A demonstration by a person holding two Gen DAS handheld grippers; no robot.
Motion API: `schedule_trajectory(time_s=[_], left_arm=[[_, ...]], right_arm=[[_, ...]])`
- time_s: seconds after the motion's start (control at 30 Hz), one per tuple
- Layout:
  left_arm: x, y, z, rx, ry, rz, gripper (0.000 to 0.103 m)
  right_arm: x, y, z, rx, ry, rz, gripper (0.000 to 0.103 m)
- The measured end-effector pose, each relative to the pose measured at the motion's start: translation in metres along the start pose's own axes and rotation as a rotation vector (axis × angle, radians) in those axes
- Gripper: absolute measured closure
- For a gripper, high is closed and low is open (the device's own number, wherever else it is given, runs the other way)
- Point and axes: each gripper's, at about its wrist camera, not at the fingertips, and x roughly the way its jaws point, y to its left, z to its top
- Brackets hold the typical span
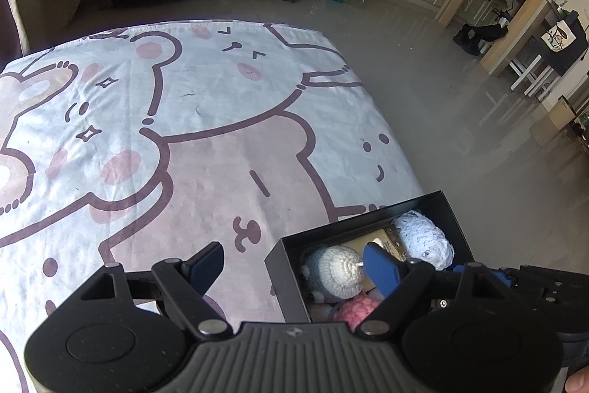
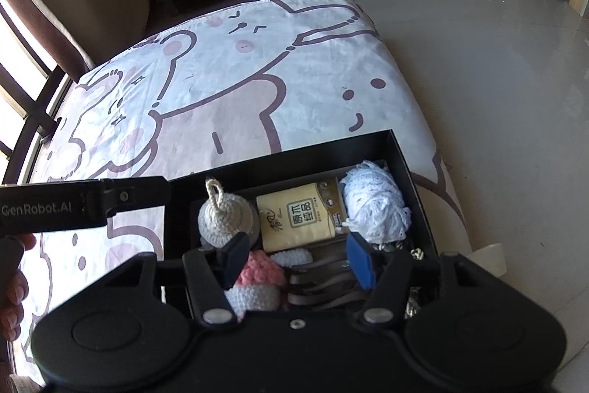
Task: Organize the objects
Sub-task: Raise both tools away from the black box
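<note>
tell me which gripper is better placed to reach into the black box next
Right, probably. The right gripper hangs over the black box with open jaws above the pink crochet toy. The left gripper straddles the box's left wall, one finger over the blanket.

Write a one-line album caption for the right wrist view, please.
Open right gripper hovering over a black box packed with crocheted toys, a tissue pack and white yarn on a cartoon-print cloth.

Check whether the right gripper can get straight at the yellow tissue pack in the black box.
Probably yes. The right gripper hangs open over the black box, and the yellow tissue pack lies uncovered just ahead, though the cream crochet piece and white yarn crowd its sides.
</note>
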Motion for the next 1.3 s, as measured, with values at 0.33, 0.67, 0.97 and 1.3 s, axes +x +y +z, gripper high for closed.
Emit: schedule_trajectory(time_s=[0.33, 0.67, 0.97, 1.3], left_arm=[[-0.041, 0.011, 0.004, -0.004, -0.027, 0.051, 0.019], [-0.097, 0.016, -0.006, -0.017, -0.060, 0.087, 0.014], [-0.129, -0.003, -0.029, 0.042, -0.067, 0.103, 0.005], [-0.154, -0.007, -0.056, 0.056, -0.069, 0.129, 0.003]], right_arm=[[-0.045, 0.000, 0.009, 0.081, -0.076, -0.044, 0.028], [-0.088, 0.010, -0.006, 0.069, -0.120, -0.116, 0.020], [-0.124, 0.021, -0.025, 0.063, -0.154, -0.132, 0.008], [-0.153, 0.024, -0.049, 0.034, -0.168, -0.175, 0.003]])
